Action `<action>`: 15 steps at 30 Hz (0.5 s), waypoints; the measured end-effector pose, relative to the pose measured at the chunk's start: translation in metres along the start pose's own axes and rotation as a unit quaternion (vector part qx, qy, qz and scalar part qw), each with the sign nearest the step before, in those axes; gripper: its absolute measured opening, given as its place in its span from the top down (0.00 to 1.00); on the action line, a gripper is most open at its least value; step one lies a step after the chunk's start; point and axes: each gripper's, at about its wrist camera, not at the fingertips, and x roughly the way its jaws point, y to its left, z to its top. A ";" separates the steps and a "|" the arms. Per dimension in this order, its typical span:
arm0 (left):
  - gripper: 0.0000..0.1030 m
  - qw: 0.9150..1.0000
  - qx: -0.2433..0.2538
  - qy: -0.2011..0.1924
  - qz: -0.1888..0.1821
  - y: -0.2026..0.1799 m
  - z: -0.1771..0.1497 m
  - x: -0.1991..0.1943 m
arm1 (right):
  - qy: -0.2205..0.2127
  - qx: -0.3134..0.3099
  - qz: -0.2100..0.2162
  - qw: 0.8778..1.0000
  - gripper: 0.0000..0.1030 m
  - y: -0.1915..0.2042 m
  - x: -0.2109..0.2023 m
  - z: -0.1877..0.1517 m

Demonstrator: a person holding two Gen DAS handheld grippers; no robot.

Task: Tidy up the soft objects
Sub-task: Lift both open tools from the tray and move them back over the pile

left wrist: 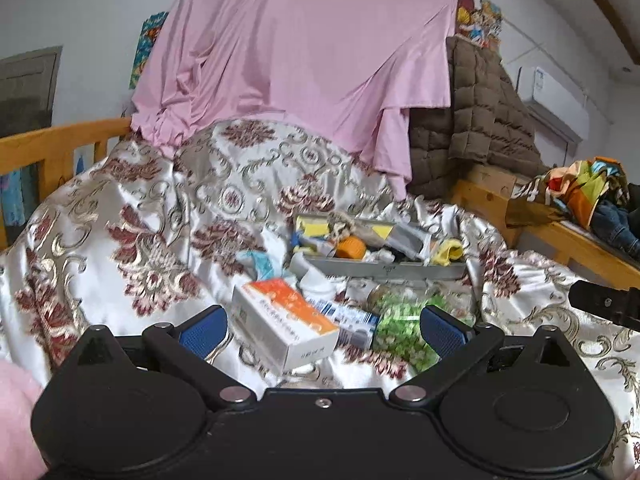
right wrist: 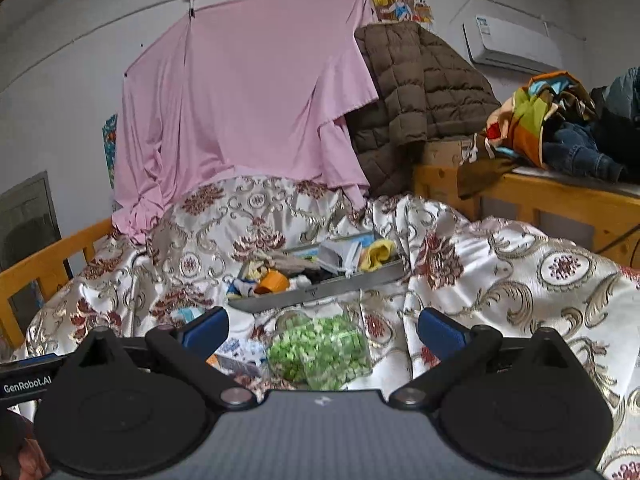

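Left wrist view: left gripper spread wide, empty, above an orange-and-white box on the bedspread; grey tray of clutter farther off. Right wrist view: right gripper wide, empty, over a green bag; tray beyond.

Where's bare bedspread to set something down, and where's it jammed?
Free: patterned bedspread right of the gray tray, toward the wooden rail; also the wide stretch left of the orange-white box. Crowded: the tray itself and the strip before it, around the green bag.
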 end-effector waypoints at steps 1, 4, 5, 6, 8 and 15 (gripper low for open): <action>0.01 1.000 0.002 0.005 0.002 0.000 -0.001 0.000 | 0.006 0.000 -0.002 1.000 0.00 0.001 0.000 -0.002; 0.01 1.000 0.011 0.017 0.010 -0.002 -0.006 0.000 | 0.025 0.000 -0.008 1.000 0.00 0.002 0.003 -0.006; 0.01 1.000 0.014 0.020 0.013 -0.003 -0.007 0.001 | 0.032 -0.001 -0.009 0.999 0.00 0.002 0.004 -0.008; 0.01 0.999 0.017 0.025 0.016 -0.003 -0.007 0.002 | 0.039 -0.001 -0.011 0.999 0.00 0.003 0.005 -0.009; 0.01 0.999 0.019 0.032 0.020 -0.003 -0.008 0.003 | 0.054 -0.004 -0.017 0.998 0.00 0.004 0.008 -0.013; 0.01 0.997 0.019 0.068 0.041 -0.002 -0.011 0.012 | 0.094 -0.016 -0.021 0.995 0.00 0.009 0.018 -0.022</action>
